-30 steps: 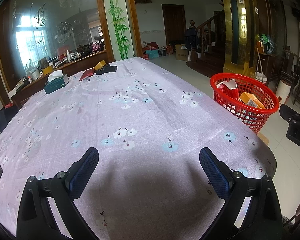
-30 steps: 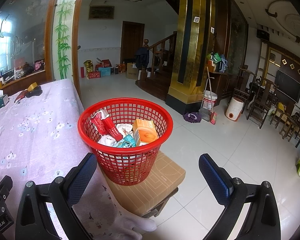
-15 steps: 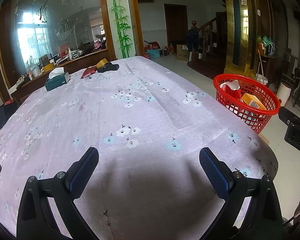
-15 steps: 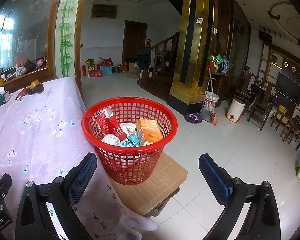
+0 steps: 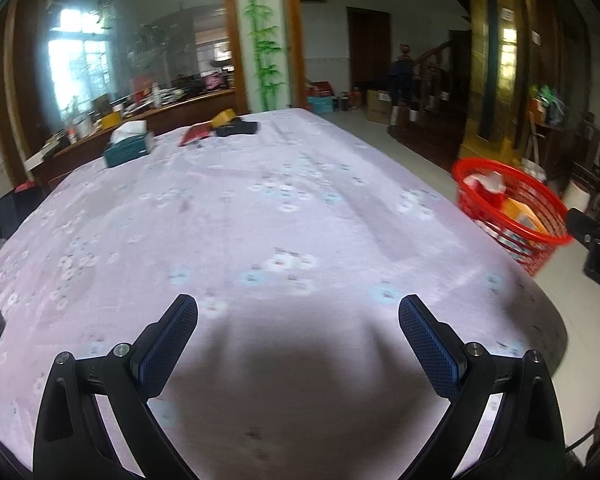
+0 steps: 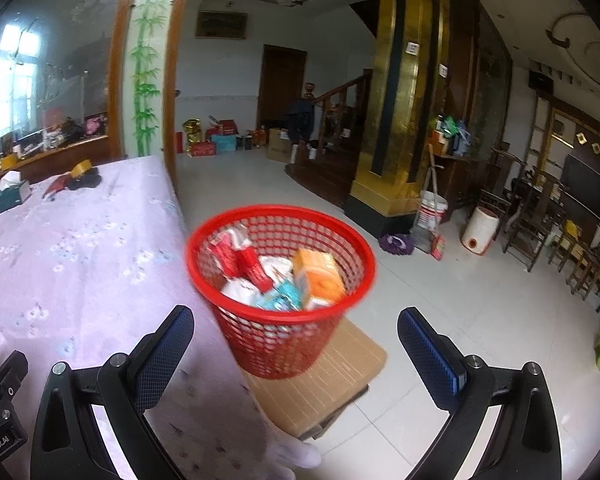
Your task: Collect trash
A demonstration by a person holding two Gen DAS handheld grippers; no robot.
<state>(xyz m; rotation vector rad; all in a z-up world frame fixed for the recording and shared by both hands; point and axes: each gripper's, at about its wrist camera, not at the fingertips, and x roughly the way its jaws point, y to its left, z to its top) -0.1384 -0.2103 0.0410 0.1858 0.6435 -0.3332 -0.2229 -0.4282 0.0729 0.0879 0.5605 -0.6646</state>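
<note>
While both tools, left [image 5: 298, 330] and right [image 6: 296, 330], gape empty, a trash-filled red basket [image 6: 281, 292] sits beside the bench [image 5: 260, 216].

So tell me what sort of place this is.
Most likely the ground-floor living and dining hall of a family home: a big table under a lilac flowered cloth, a wooden staircase with banister, dark wooden chairs by a wall screen, and stacked boxes on the tiled floor.

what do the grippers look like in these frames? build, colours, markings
Both alike: left gripper and right gripper have black angular frames with silver screws and two blue cross-hatched pads. White lettering, unreadable, marks a black mount at the right view's edge.
</note>
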